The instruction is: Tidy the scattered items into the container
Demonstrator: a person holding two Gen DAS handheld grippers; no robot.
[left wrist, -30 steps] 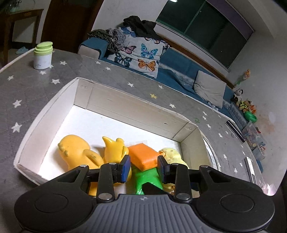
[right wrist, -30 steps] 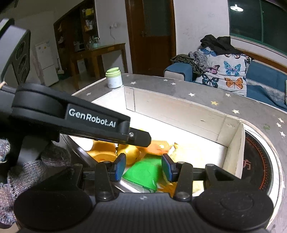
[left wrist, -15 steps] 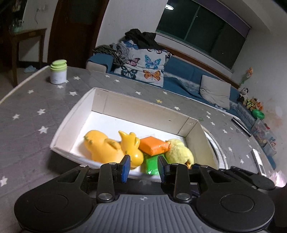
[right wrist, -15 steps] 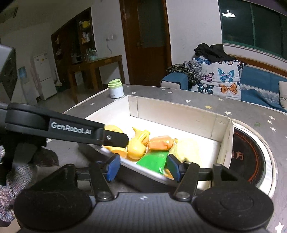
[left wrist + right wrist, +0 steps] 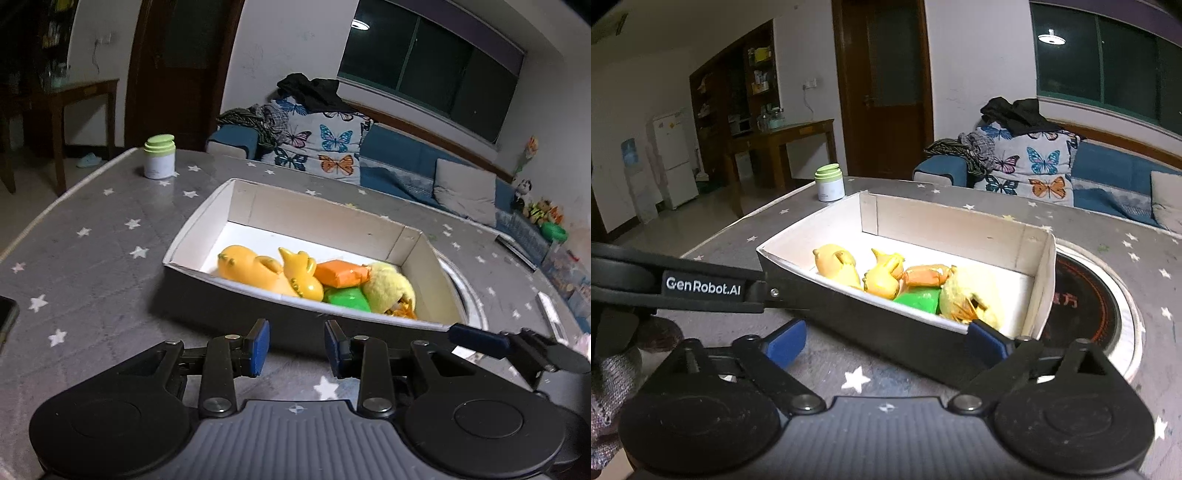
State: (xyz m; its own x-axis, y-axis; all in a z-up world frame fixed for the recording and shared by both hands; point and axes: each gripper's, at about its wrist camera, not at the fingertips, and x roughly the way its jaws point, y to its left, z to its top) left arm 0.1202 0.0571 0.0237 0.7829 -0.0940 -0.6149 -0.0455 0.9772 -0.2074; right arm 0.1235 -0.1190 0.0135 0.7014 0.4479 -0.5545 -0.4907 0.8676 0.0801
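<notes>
A white-lined cardboard box (image 5: 317, 218) (image 5: 945, 221) stands on the grey star-patterned table. Inside lie two yellow-orange rubber toys (image 5: 255, 266) (image 5: 882, 275), an orange packet (image 5: 341, 273) (image 5: 925, 275), a green packet (image 5: 347, 297) (image 5: 919, 297) and a yellow plush chick (image 5: 389, 286) (image 5: 971, 295). My left gripper (image 5: 297, 345) is open and empty, just in front of the box's near wall. My right gripper (image 5: 886, 341) is wide open and empty, also in front of the box; one of its fingers (image 5: 476, 338) shows in the left wrist view.
A white jar with a green lid (image 5: 159, 157) (image 5: 830, 182) stands at the far left of the table. A round hob ring (image 5: 1089, 306) lies right of the box. A dark phone edge (image 5: 7, 317) lies at the left. A sofa (image 5: 388, 155) is behind.
Both grippers have drawn back from over the box to in front of its near wall. The right gripper has opened wider. The toys stay in the box.
</notes>
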